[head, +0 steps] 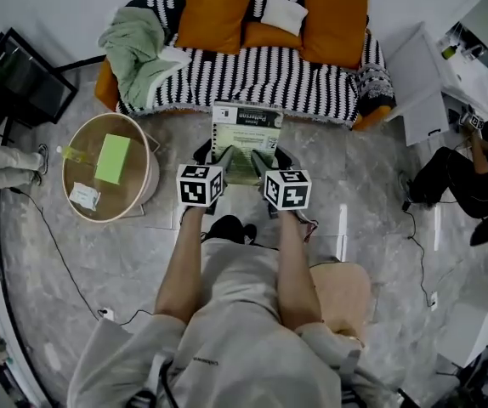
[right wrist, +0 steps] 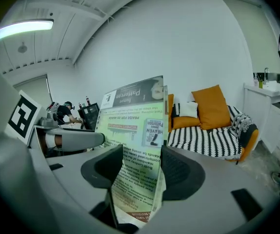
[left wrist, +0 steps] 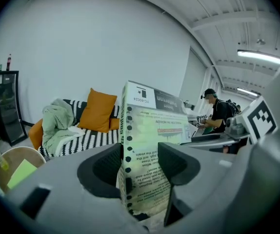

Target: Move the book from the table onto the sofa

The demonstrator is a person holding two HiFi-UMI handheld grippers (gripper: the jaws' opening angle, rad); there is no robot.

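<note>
A green-and-white paperback book hangs in the air just in front of the striped sofa, held from both sides. My left gripper is shut on the book's left edge, and the book stands upright between its dark pads. My right gripper is shut on the right edge; the back cover fills the gap between its pads. The sofa lies a short way ahead, with orange cushions along its back.
A round wooden side table with a green pad and a bottle stands to the left. A crumpled green blanket covers the sofa's left end. A white counter is at the right, with a person crouched below it. A black cabinet stands far left.
</note>
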